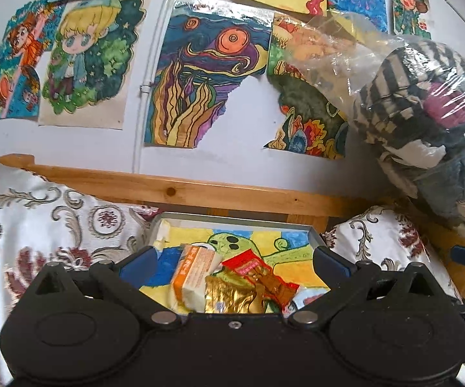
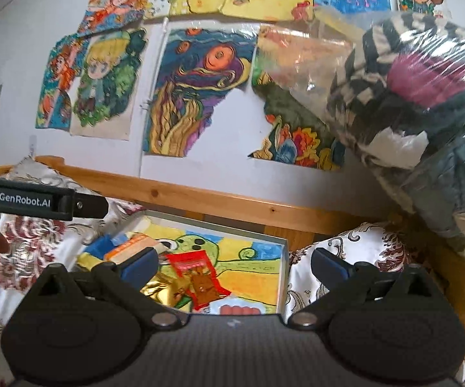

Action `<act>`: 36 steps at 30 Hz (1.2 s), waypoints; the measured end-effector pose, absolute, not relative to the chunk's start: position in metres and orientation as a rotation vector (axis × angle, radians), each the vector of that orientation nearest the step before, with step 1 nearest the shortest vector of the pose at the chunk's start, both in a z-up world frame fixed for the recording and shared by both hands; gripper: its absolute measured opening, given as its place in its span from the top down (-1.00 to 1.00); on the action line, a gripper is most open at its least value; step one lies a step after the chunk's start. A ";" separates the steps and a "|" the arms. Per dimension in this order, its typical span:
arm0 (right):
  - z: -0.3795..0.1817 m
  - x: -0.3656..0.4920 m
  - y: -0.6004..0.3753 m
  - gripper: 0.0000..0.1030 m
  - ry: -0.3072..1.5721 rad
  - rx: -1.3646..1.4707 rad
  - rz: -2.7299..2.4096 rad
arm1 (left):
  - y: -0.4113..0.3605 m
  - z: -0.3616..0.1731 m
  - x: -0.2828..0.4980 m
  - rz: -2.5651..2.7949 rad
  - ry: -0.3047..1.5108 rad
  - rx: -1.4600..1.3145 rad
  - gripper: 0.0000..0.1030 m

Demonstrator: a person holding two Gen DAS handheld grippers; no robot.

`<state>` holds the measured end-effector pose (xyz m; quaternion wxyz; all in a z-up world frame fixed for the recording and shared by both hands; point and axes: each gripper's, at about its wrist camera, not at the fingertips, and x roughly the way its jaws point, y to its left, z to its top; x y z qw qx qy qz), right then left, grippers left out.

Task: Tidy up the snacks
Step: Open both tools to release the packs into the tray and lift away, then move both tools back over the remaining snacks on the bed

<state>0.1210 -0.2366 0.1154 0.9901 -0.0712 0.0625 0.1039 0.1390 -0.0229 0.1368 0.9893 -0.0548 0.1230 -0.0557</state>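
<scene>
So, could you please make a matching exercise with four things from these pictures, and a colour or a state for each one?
Things:
1. tray
2. orange-and-white packet
3. gold foil packet
4. left gripper

Descriptions:
a. crinkled and shiny
b. jaws wide apart, nothing between them
c. lined with a drawing of a green creature
d. leaning on the other snacks, at their left

Pairs: 1-c, 2-d, 3-a, 4-b

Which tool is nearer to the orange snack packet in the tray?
Left, probably. The orange packet lies straight ahead of the open left tool, between its fingers. The open right tool sits further right, the packet beyond its left finger.
</scene>
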 end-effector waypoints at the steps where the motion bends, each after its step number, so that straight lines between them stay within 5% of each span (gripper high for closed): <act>1: 0.116 0.114 -0.235 -1.00 0.124 -0.140 0.211 | -0.021 0.137 0.133 -0.112 0.248 -0.106 -0.99; 21: 0.091 0.027 -0.207 -1.00 0.175 -0.158 0.253 | 0.033 0.106 0.042 -0.120 0.351 0.046 -0.99; 36: 0.030 0.025 -0.183 -1.00 0.389 -0.206 0.325 | 0.043 0.046 0.049 -0.190 0.539 0.129 -0.99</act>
